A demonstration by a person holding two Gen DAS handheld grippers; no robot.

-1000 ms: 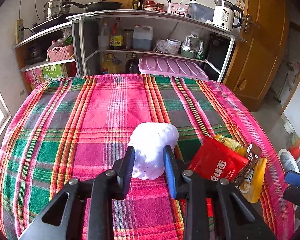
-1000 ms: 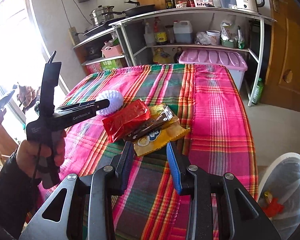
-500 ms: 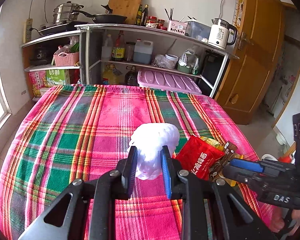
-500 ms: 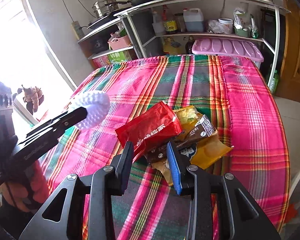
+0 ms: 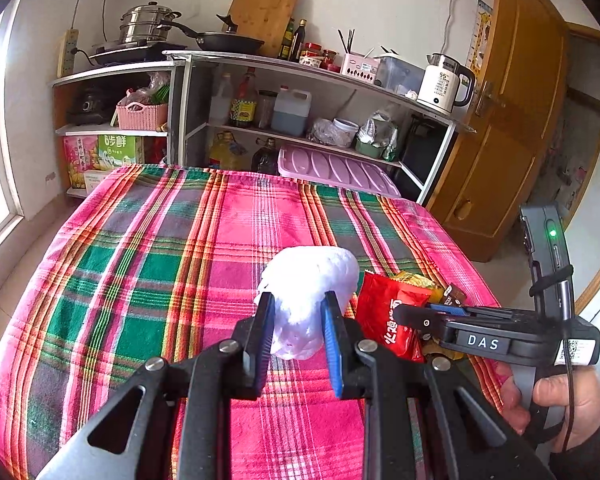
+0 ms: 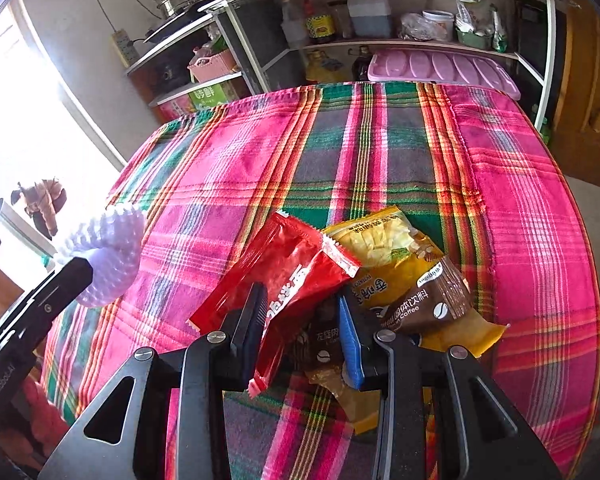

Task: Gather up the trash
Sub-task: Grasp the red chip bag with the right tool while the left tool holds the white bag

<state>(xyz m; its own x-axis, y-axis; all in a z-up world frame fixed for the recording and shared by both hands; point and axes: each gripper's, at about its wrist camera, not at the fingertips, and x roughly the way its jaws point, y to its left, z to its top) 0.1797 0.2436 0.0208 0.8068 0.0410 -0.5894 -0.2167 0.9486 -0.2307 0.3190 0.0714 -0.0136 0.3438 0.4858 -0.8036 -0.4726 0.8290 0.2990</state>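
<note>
Lifted since earlier, the white foam net [image 5: 308, 292] sits clamped in the left hand-held gripper [image 5: 296, 336]; the right hand-held gripper [image 6: 300, 336], jaws apart, straddles the red wrapper [image 6: 284, 276]; wrappers remain on the tabletop [image 6: 520, 200].

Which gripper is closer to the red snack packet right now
Right. The right gripper has its jaws astride the red packet on the tablecloth. The left gripper is off to one side, shut on the white foam net.

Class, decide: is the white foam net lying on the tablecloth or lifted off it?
Lifted: the left gripper clamps the white foam net, which hangs above the tablecloth.
</note>
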